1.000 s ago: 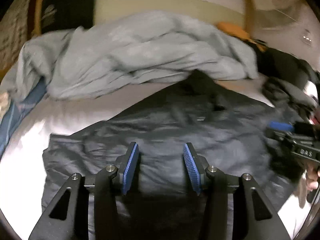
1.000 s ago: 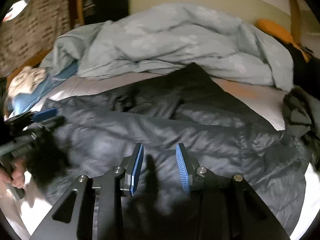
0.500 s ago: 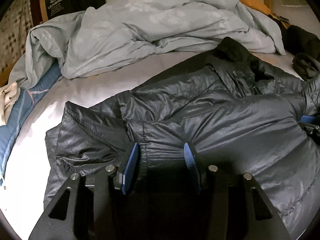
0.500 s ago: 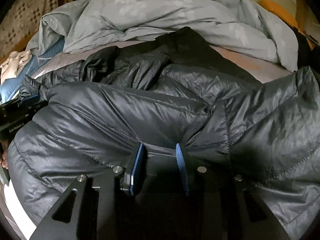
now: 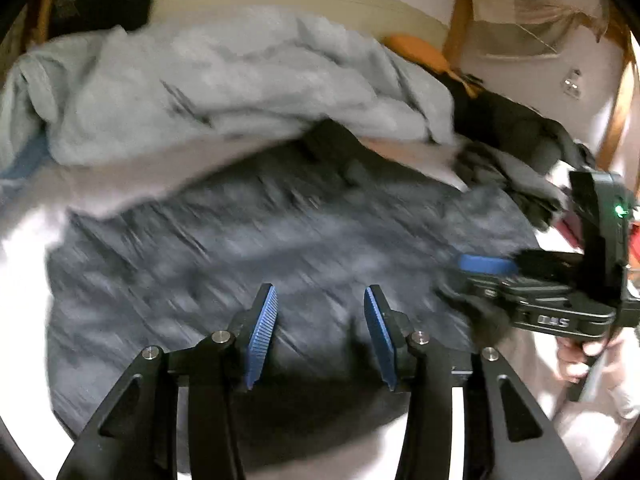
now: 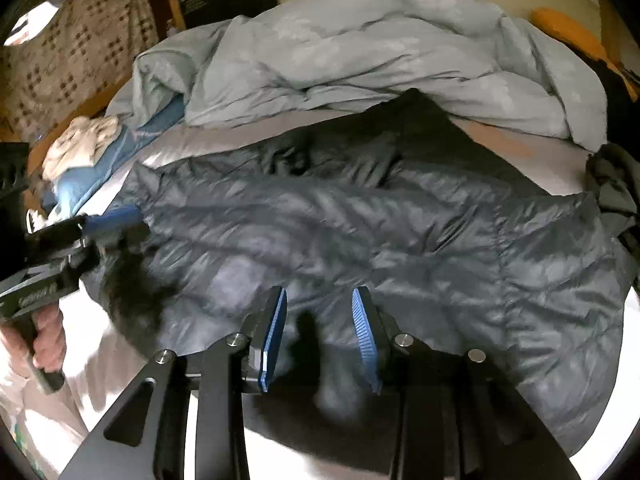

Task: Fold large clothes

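Both grippers hung apart over the bed: the left gripper point(image 5: 318, 336) and the right gripper point(image 6: 320, 340) each had blue pads spread wide with nothing between them, released and clear of the fabric below. One bed point(image 6: 520, 152) with a pale sheet filled each view, and on it lay one dark quilted jacket point(image 6: 400, 248), spread flat across the near half, its hem toward the cameras and its collar end pointing at the far side. One light blue duvet point(image 6: 380, 60) was heaped along the far edge of the bed, its lower fold touching the jacket's collar end. One pile of dark clothes point(image 5: 520, 152) sat at the right edge of the bed, just beside the jacket's shoulder. One orange cushion point(image 6: 568, 32) showed behind the duvet, partly hidden by it. One small pale bundle point(image 6: 80, 140) lay on blue cloth at the left edge. Bare sheet stayed open at the near left corner and between jacket and duvet. In the left wrist view the right gripper point(image 5: 486, 264) entered from the right with a hand point(image 5: 580, 356) on its grip; in the right wrist view the left gripper point(image 6: 114, 216) entered from the left near the jacket's side edge. The left wrist view was heavily blurred, so the jacket's seams and folds could not be read there, and both jackets' lower edges were cut off by the gripper bodies.
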### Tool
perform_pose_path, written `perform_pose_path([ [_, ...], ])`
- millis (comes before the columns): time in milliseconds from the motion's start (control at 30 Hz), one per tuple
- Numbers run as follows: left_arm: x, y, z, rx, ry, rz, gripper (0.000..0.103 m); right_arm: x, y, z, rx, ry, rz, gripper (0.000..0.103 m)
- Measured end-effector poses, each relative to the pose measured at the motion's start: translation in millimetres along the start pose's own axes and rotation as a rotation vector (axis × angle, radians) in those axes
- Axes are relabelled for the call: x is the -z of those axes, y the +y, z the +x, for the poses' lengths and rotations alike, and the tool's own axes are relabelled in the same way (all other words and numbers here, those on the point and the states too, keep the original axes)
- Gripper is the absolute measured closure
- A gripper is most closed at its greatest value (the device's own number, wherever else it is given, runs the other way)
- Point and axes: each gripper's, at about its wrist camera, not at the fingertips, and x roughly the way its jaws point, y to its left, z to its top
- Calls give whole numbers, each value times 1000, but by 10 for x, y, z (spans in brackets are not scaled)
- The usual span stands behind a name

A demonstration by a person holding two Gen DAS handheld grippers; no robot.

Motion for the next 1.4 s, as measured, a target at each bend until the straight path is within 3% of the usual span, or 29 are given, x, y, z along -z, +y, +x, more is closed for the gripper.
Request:
perform_pose_path([
  [100,101,-127,82,-44,34,59,59,58,118,15,-14,32,-18,68],
  [267,256,-85,464,-128,157,52,56,234,177,264,-29,139,-8,60],
  [400,341,-287,606,-264,126,219,53,279,209,397,-5,158,-36,60],
  [500,323,-293,558,-256,81,210,54,205,156,293,-27,133,-9,60],
  [567,313,-323,464,-254,19,234,54,99,46,66,-21,50,19,60],
  [700,217,-331,244,-230,-103,253,54,-149,-399,-565,79,-172,100,60],
  [833,21,-396,168,-228,-167,232,54,-170,-1043,-988,188,-278,279,60],
  [967,-48,-256,221,-244,-147,145,54,-3,-1709,-1212,281,-296,436,60],
  [1133,30,146,512,-303,-52,44,53,308,-2220,-1086,332,-196,535,60],
  [1200,66,237,603,-285,-47,34,53,421,-2369,-994,325,-156,547,60],
  [1300,89,203,657,-298,-43,59,52,543,-2529,-830,207,-126,580,60],
  [1400,103,198,677,-299,-39,67,52,649,-2702,-704,70,-135,663,43],
])
